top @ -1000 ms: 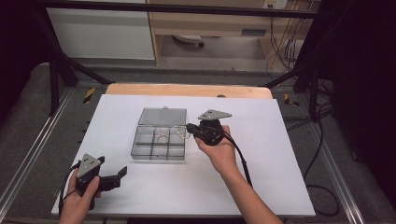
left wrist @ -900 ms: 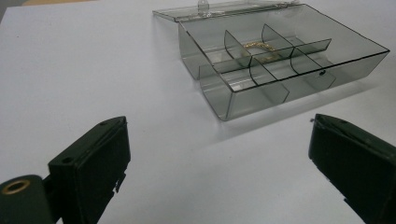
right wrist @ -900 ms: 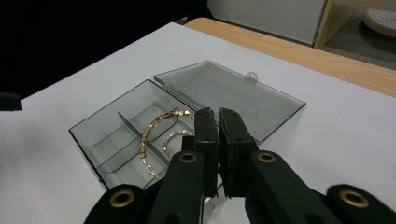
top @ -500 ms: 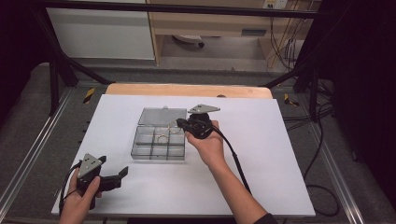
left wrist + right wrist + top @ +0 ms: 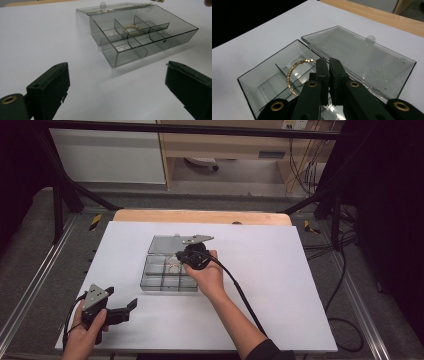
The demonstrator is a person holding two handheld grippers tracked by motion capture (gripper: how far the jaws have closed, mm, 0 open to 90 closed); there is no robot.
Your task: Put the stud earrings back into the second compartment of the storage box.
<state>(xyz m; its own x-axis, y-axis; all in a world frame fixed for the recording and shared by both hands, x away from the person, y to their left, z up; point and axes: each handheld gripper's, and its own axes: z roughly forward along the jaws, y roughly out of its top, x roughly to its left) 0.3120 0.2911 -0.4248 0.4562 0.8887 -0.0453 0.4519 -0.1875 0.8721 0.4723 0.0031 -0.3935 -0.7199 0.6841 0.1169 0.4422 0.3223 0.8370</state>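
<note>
High view: fixed overhead on the person's side, facing forward and down, far off; whole desk [image 5: 300, 285] in frame.
Left gripper view: low over the desk, near, looking level across at the clear box [image 5: 140, 40].
Right gripper view: close above, looking down into the box.
Shared: box, in all three views.

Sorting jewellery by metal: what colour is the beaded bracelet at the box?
Gold. The bracelet shows best in the right gripper view, over the clear box.
</note>
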